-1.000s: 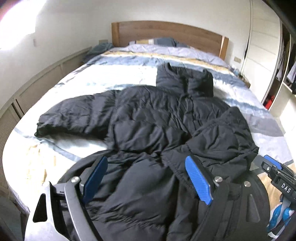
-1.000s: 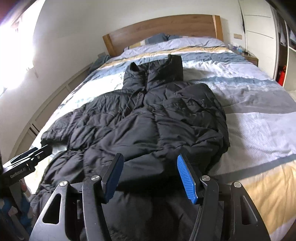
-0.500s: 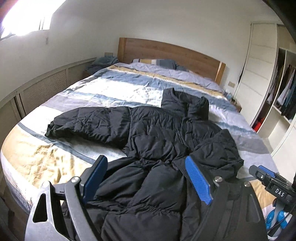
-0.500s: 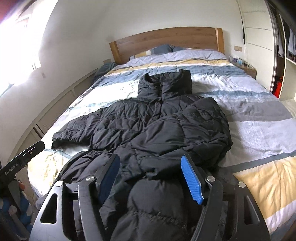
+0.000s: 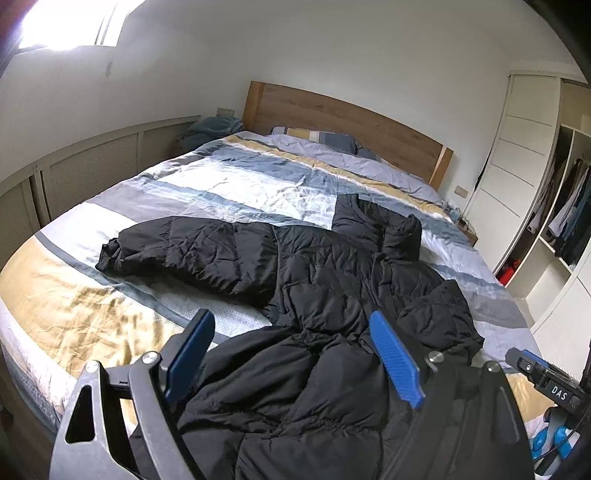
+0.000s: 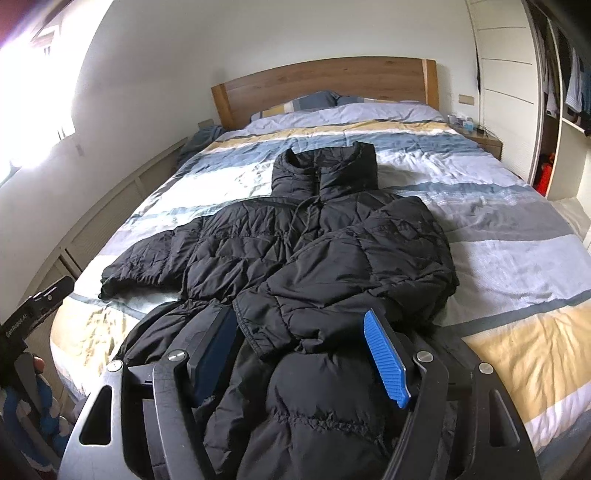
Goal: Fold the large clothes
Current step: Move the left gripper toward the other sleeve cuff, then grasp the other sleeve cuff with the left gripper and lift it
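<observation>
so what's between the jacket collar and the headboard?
Only bare striped duvet, then pillows against the headboard. Nothing else lies beyond the black jacket collar; clearest in the right wrist view.

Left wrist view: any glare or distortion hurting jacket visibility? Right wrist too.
Left wrist: window blown out top left, strong fisheye bending; black jacket sharp, quilting readable. Right wrist: glare washes the left wall; jacket clear, its folds dark.
</observation>
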The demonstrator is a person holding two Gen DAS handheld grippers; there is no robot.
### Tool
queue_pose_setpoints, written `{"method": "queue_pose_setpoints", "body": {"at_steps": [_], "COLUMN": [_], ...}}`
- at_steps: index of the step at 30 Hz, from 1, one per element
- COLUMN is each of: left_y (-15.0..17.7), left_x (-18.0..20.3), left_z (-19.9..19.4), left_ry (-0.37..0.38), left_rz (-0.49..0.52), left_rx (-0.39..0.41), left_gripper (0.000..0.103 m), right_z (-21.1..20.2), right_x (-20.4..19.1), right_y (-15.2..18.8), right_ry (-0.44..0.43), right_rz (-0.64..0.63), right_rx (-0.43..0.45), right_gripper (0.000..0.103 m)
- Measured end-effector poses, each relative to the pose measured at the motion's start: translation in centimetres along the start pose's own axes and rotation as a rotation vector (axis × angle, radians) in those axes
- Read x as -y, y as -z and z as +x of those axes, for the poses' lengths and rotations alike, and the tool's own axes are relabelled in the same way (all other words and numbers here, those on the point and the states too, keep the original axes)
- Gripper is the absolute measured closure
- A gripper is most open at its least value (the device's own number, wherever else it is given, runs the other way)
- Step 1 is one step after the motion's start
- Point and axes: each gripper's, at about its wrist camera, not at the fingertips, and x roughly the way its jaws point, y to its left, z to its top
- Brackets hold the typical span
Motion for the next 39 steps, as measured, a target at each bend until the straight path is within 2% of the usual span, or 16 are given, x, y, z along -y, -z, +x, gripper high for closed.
{"method": "queue_pose_setpoints", "body": {"at_steps": [15,18,24,27,32,39], "left_y": [-2.1,-2.5,-3.1,-3.5,-3.8,-2.5], "left_x": [-4.0,-4.9,-8.1,-10.4,-16.0,-26.0], "left_z": [1.8,2.5,4.8,6.1,9.2,13.7], "left_ry": [-0.036,-0.045,0.001,0.007,0.041,0.075], "left_rz": [-0.02,-0.015,-0.087,-0.142,-0.296,-0.583], "left_rx": [0.011,-0.011,-0.072,-0.092,-0.143,-0.162], "left_gripper": [0.017,0.017,0.017,0.017,0.017,0.017], "right_z": [0.9,1.2,1.9,2.3,2.7,3.2], "right_x": [1.0,1.0,1.2,1.4,1.8,2.7], "right_y": [-0.2,-0.3,-0.2,-0.1,-0.2,-0.4], "right_ry": [0.052,0.061,0.074,0.085,0.101,0.134], "right_rz": [0.049,0.056,0.065,0.066,0.074,0.084], "right_rx": [-0.015,-0.02,-0.034,-0.042,-0.048,-0.059], "right_gripper": [0.032,0.032,0.032,0.032,0.031,0.028]}}
